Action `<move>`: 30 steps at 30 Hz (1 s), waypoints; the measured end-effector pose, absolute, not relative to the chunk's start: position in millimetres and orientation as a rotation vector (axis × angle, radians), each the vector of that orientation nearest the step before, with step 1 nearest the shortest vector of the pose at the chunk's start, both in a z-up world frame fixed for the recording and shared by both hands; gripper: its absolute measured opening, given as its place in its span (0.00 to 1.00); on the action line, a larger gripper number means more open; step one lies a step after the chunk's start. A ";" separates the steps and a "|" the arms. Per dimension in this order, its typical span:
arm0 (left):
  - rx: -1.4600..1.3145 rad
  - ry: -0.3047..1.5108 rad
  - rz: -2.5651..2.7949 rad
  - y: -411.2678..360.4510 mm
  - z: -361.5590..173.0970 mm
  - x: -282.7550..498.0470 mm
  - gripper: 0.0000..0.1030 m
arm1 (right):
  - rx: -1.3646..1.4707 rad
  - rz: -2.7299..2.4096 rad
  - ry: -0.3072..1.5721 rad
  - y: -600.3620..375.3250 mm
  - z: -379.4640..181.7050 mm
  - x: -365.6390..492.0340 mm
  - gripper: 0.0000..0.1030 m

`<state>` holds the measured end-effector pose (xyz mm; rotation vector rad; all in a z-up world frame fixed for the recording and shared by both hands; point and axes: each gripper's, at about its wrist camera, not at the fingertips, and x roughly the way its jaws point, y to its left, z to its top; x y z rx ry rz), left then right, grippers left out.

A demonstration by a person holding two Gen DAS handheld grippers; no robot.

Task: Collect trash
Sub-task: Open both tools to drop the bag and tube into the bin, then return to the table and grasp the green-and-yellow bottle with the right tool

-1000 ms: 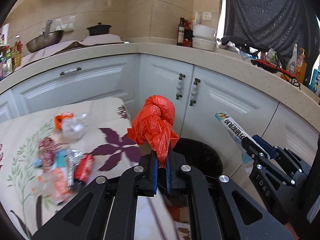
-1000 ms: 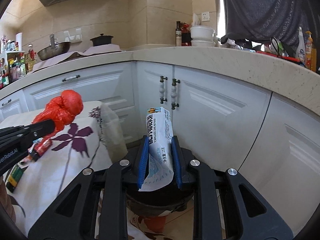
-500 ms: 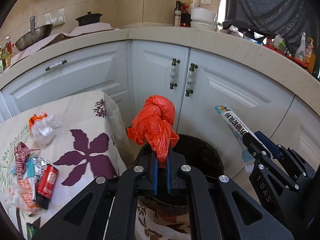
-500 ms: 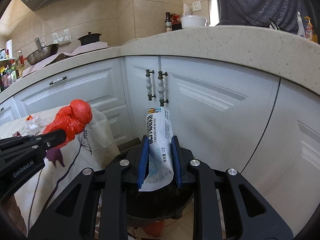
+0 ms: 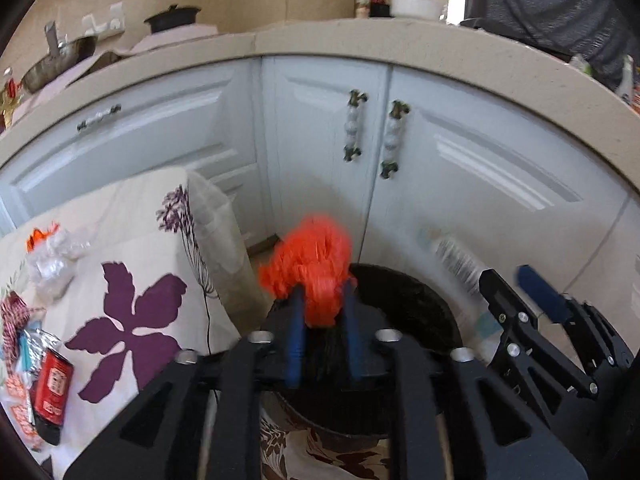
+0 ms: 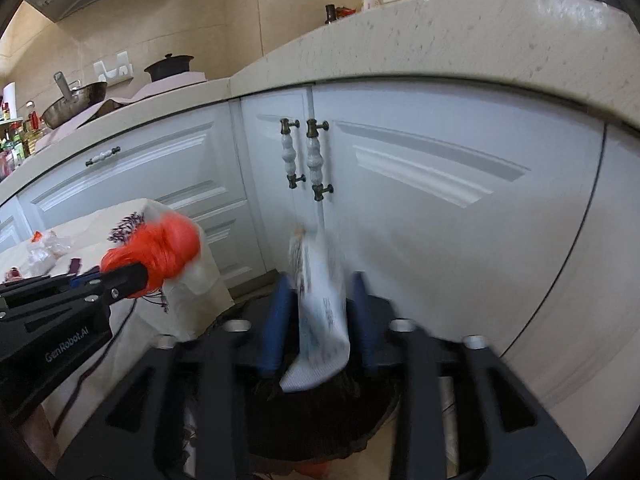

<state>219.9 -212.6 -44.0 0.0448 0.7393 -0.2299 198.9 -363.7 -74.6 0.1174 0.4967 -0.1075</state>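
My left gripper [image 5: 320, 304] has its jaws spread apart, and the crumpled red plastic bag [image 5: 310, 268] sits blurred between them, over the black trash bin [image 5: 412, 312]. In the right wrist view the red bag [image 6: 160, 248] shows at the left gripper's tip. My right gripper [image 6: 320, 300] is also open, with the white toothpaste tube [image 6: 320, 312] loose and blurred between its fingers above the bin [image 6: 320, 416]. The tube [image 5: 456, 264] also shows blurred in the left wrist view.
A table with a floral cloth [image 5: 132, 280] stands left of the bin, with a red can [image 5: 50, 384], a clear plastic wad [image 5: 56, 256] and wrappers on it. White cabinet doors [image 5: 360, 136] and a curved counter [image 6: 440, 40] lie close behind the bin.
Both grippers have dropped lower over the bin and opened. The red bag and the toothpaste tube have come loose between the jaws and blur with motion.
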 end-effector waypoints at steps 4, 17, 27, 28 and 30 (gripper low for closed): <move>0.025 0.747 -0.210 -207.0 -46.5 221.7 0.43 | 0.125 -0.116 0.512 -366.2 -80.6 201.6 0.44; -0.002 0.692 -0.242 -181.8 -7.1 189.9 0.56 | 0.148 -0.134 0.486 -352.9 -48.8 157.7 0.47; -0.013 0.685 -0.176 -104.1 8.5 141.3 0.56 | 0.163 -0.048 0.463 -298.3 -19.8 111.7 0.53; -0.019 0.678 -0.162 -91.8 10.4 134.2 0.57 | 0.159 -0.036 0.461 -290.2 -18.0 108.2 0.53; -0.017 0.667 -0.138 -73.9 12.4 123.5 0.58 | 0.149 -0.005 0.460 -270.5 -14.6 100.2 0.53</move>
